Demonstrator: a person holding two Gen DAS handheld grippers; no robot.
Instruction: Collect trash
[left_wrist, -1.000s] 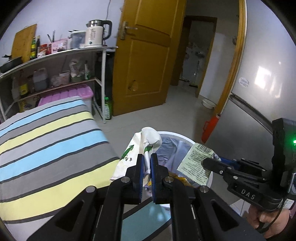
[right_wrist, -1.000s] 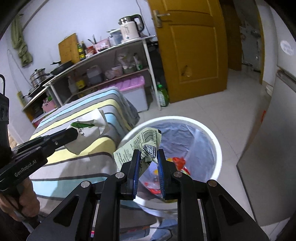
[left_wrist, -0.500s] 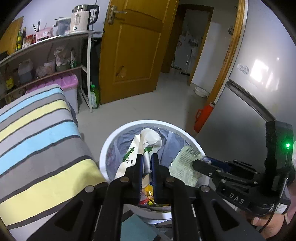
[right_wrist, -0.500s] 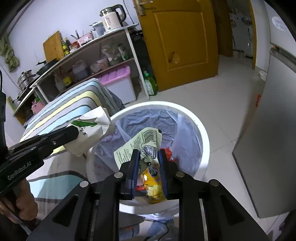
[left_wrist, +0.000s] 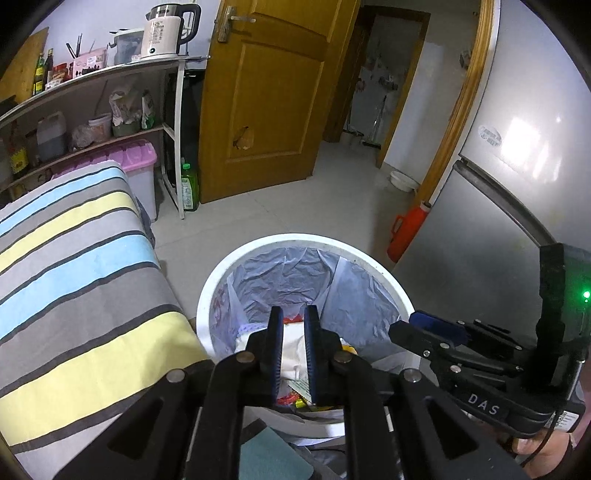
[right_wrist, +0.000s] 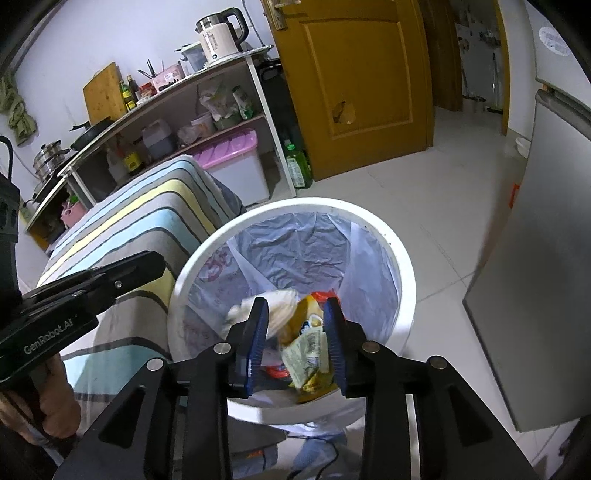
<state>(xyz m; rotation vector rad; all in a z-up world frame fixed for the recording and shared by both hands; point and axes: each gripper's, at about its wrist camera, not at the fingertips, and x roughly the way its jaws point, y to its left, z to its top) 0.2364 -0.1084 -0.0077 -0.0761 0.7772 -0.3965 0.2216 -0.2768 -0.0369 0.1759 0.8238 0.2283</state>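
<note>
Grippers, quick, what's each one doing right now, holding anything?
Left gripper: jaws opening, holding nothing; the white bag has dropped into the bin.
Right gripper: jaws opening, holding nothing; the wrapper lies in the bin.

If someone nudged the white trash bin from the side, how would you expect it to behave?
The white trash bin would probably slide rather than tip: it looks wide and low on smooth floor tiles. It seems light, holding only wrappers. Its thin liner would likely rustle and shift.
</note>
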